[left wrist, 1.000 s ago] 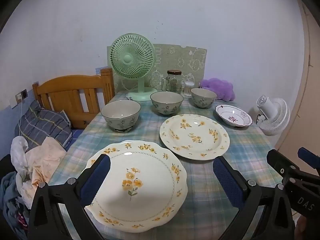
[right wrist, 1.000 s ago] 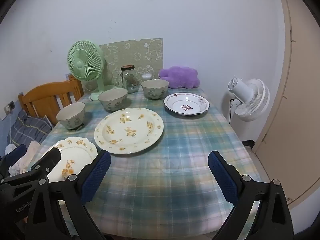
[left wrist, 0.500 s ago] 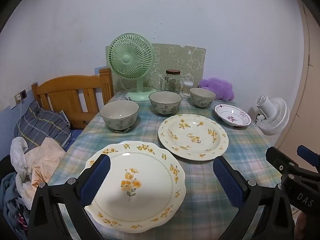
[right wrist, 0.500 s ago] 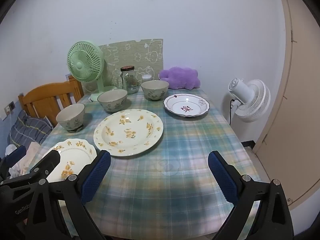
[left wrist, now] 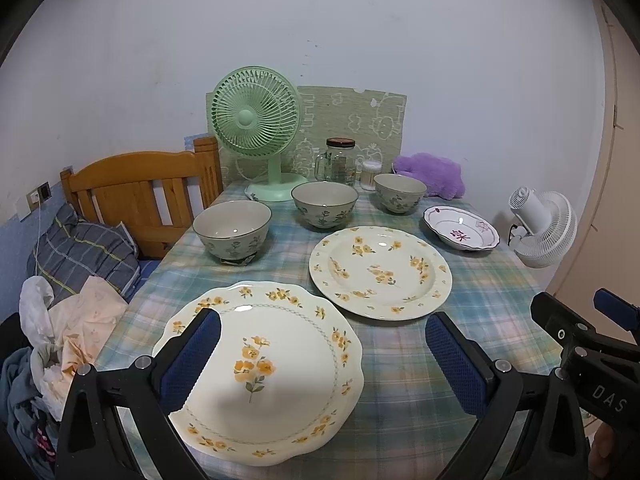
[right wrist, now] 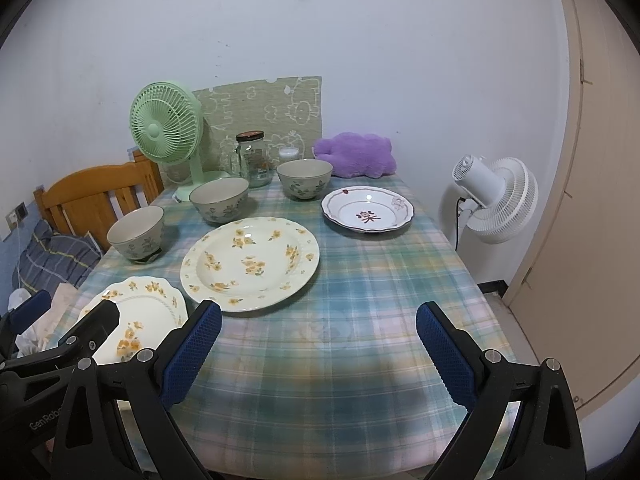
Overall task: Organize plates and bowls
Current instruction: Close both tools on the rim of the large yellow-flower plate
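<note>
Glossy scalloped plate [left wrist: 280,376], round floral plate [left wrist: 380,272], woven plaid tablecloth [right wrist: 360,320]

left gripper [left wrist: 320,356] | black frame | blue textured fingers [left wrist: 190,354] | silver screws

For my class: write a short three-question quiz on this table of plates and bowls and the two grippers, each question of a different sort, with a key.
1. True or false: the left gripper is shut on the scalloped plate.
2. How many bowls stand on the table?
3. Which dish lies nearest the white fan? A) the round plate B) the red-patterned dish C) the left bowl

Key:
1. False: its jaws stand wide apart and hold nothing.
2. Three: the left bowl, the middle bowl and the right bowl.
3. B
</note>
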